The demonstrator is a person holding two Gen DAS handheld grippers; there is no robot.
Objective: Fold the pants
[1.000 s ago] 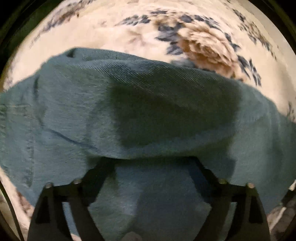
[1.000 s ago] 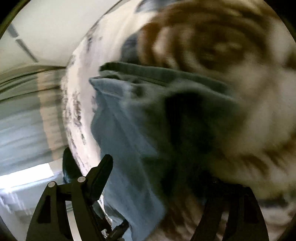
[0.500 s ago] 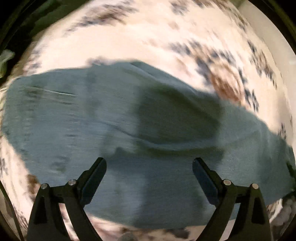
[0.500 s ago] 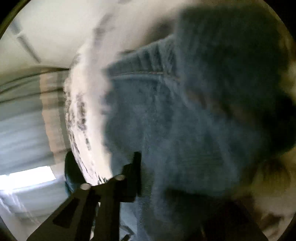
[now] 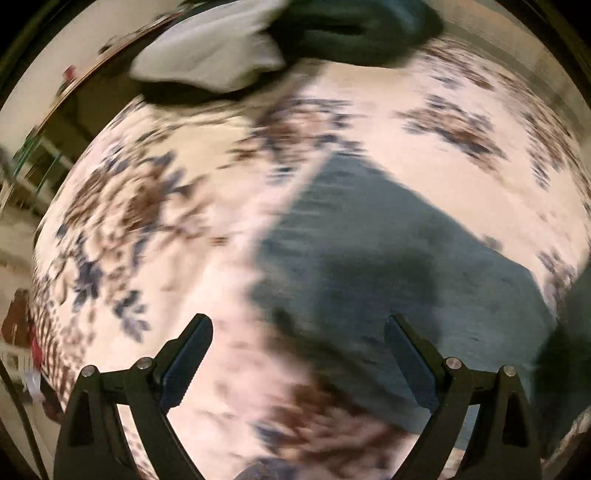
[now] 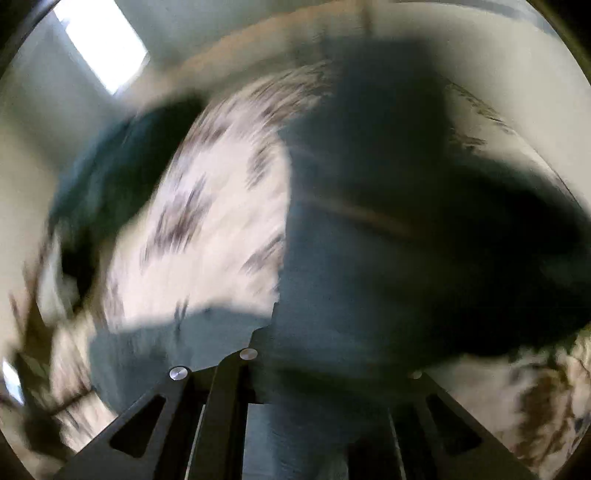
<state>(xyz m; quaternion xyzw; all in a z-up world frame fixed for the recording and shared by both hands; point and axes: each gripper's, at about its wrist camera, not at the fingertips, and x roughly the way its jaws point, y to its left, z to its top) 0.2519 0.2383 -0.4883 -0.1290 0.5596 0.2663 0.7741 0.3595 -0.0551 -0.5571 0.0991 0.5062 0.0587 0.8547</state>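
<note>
The teal-blue pants (image 5: 388, 258) lie flat on a floral bedspread (image 5: 155, 206), right of centre in the left wrist view. My left gripper (image 5: 299, 350) hovers above the bedspread at the pants' left edge, open, with nothing between its fingers. In the blurred right wrist view the pants (image 6: 369, 266) hang in a lifted fold that fills the middle and right. My right gripper (image 6: 325, 373) is shut on the pants, and the cloth drapes over and hides its fingertips.
A white cloth (image 5: 210, 55) and a dark garment (image 5: 354, 29) lie at the bed's far edge. Floor and furniture show past the bed's left side (image 5: 22, 177). Another dark cloth heap (image 6: 122, 177) and a bright window (image 6: 99, 48) show in the right wrist view.
My left gripper rose off the pants and swung left, so the cloth now lies to its right. My right gripper went from open to shut on the pants and swung up with them.
</note>
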